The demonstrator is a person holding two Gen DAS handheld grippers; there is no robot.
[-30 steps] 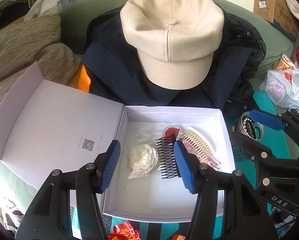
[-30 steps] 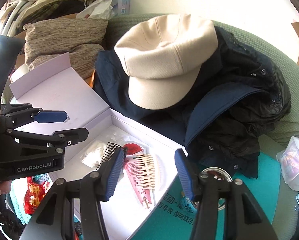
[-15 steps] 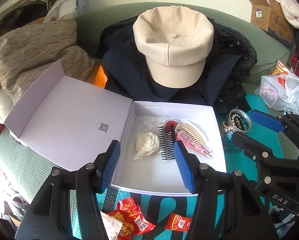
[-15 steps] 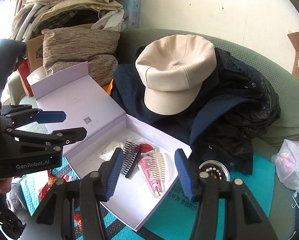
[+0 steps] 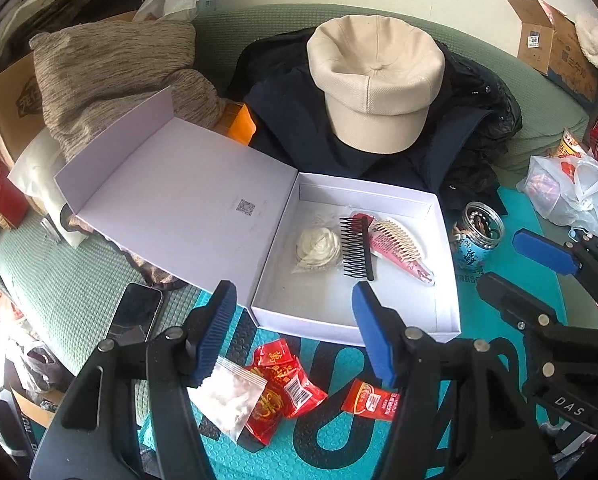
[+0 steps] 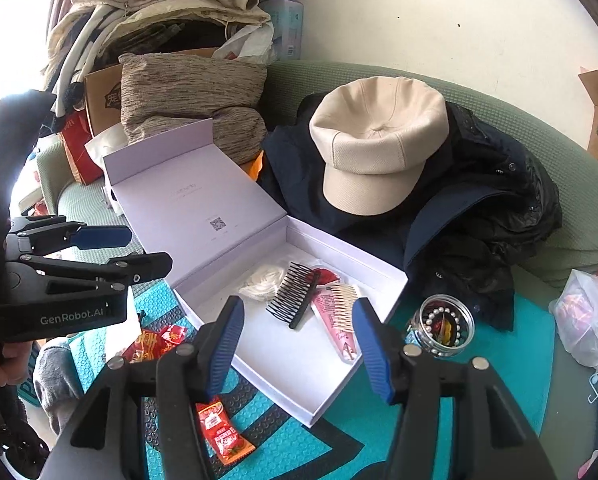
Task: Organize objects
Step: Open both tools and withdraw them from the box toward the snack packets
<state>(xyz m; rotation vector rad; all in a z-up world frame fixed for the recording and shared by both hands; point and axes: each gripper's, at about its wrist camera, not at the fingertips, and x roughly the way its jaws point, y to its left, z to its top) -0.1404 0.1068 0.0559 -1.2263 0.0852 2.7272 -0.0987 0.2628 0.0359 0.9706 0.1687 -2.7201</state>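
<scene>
surface: teal mat on green sofa, clutter behind
box: white, lid open, frame centre; holds black comb, cream comb, white flower
left gripper: spread, empty, just below box's near edge
right gripper: spread, empty, over box's near corner
jar: beads, right of box
packets: red, on mat below box
writing: "GenRobot.AI", "DAS" on grippers; QR code on lid

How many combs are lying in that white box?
2. The black comb lies mid-box beside a white fabric flower; the cream comb rests on pink packaging to its right. None looks hidden.
</scene>
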